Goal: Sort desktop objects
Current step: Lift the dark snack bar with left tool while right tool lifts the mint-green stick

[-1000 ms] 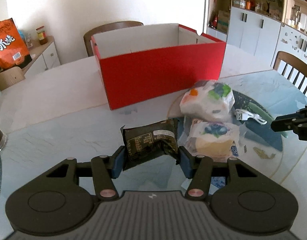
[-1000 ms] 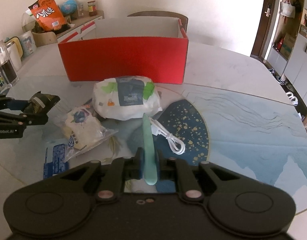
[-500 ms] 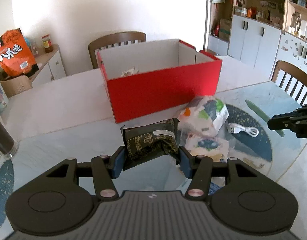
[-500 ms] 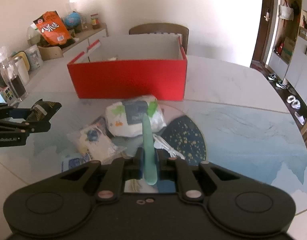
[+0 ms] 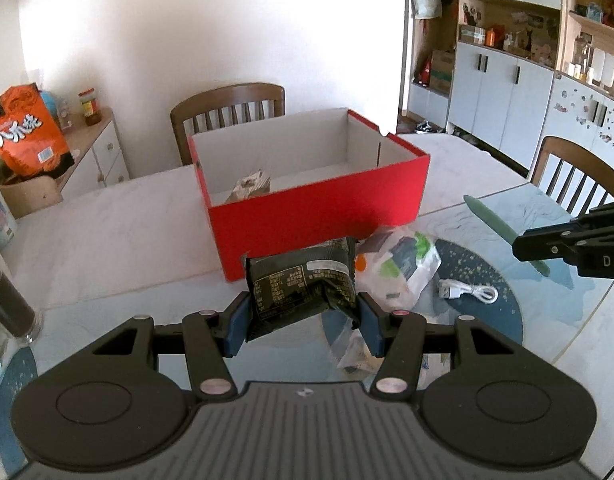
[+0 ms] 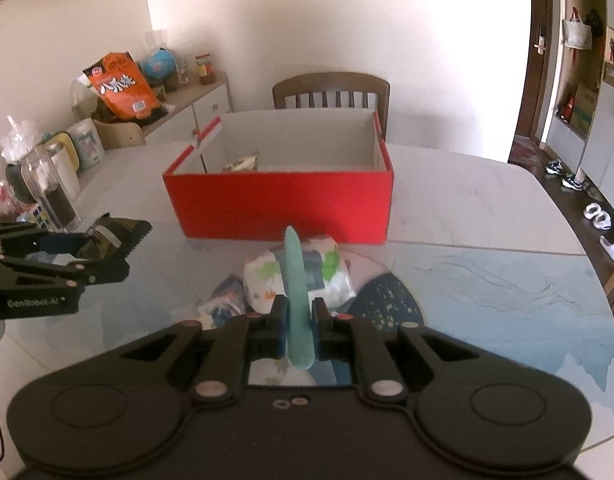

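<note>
My left gripper is shut on a dark green snack packet, held up over the table in front of the open red box. My right gripper is shut on a slim pale green stick that points toward the red box. In the left wrist view the stick juts out from the right gripper at the right edge. A small wrapped item lies inside the box. White printed bags and a white USB cable lie on the table below.
The table is white marble with a blue patterned mat. Wooden chairs stand behind the box and at the right. A dark-filled glass jar stands at the left, and a sideboard carries an orange snack bag.
Both grippers have risen with their loads, so the box interior now shows and the bags on the table look smaller and lower. Both grips are unchanged.
</note>
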Motion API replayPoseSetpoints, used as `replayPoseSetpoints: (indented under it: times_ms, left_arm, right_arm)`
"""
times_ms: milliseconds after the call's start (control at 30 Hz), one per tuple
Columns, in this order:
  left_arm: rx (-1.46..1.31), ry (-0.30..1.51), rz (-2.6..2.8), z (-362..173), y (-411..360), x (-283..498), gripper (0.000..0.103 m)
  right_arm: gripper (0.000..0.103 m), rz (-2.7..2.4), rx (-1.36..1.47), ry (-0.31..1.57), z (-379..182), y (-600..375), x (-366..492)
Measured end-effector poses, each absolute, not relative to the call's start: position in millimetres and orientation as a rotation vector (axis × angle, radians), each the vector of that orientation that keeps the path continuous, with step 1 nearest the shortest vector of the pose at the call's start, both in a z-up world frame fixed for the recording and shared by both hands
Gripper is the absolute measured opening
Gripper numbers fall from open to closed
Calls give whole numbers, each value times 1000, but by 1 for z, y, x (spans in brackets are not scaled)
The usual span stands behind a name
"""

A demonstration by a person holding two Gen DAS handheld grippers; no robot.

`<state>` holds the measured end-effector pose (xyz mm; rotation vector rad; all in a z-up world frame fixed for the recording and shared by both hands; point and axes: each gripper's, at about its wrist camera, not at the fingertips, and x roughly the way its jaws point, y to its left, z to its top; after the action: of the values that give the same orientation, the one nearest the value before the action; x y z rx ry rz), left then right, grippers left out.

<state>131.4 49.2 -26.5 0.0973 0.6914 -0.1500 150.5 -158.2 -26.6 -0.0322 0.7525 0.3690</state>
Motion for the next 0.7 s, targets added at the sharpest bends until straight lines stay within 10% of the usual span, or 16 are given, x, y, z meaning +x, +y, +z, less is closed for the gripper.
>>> replayPoseSetpoints:
  times_ms: [700]
  left_arm:
    - [128, 650, -203, 6, 37, 174, 55]
  right_arm:
    - [11, 381, -20, 689, 7, -147, 187]
